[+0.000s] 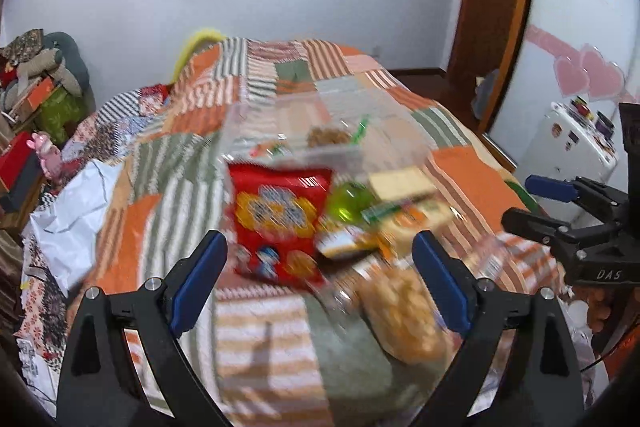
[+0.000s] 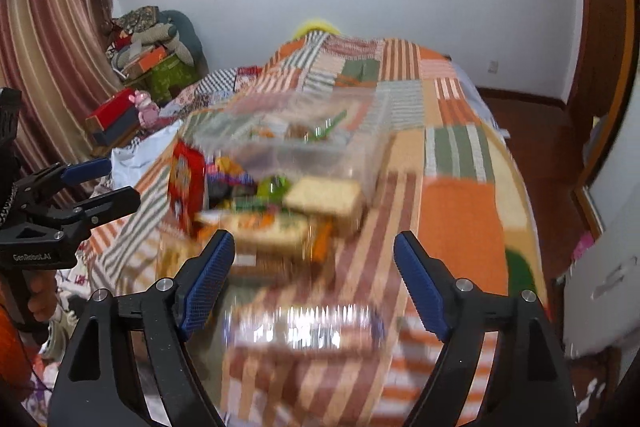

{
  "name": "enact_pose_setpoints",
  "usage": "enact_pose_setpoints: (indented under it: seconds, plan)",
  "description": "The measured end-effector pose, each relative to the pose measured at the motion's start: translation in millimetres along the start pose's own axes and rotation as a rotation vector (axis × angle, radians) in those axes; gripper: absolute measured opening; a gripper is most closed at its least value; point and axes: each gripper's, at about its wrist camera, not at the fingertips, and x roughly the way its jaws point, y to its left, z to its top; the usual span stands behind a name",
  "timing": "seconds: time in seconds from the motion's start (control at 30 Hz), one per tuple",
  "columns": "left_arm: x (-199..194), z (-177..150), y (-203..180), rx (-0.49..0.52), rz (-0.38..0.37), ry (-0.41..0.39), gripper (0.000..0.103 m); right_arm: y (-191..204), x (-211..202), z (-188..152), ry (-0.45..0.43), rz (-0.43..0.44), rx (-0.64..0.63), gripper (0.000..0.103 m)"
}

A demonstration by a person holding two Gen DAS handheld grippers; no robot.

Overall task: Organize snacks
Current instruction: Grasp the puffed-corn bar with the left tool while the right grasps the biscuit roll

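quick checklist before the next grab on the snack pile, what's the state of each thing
1. Left claw open with nothing between its pads: ok.
2. Right claw open and empty: ok.
3. Clear plastic bin within view behind the pile, some items already inside: ok.
4. Red snack bag lying free on the bedspread, ahead of the left claw: ok.
5. Pictures sharp enough to pick a grasp point: not ok, both views are blurred.
6. Clear packet just ahead of the right claw, what it is: cannot tell.
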Motion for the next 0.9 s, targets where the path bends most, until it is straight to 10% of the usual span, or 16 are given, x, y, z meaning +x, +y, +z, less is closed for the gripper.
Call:
enact_pose_setpoints:
  seconds: [0.33, 0.9]
  plan:
    - [19.8, -32.5, -22.1, -0.036, -0.061, 0.074, 0.094, -10.3, 11.1, -46.3, 0.123, 0.045, 0.112, 0.078]
    - [38.5, -47.2, -27.5, -0.067, -0.152, 0.109, 0.046, -7.2, 45.6, -40.8, 0.171, 0.067, 0.175, 0.073]
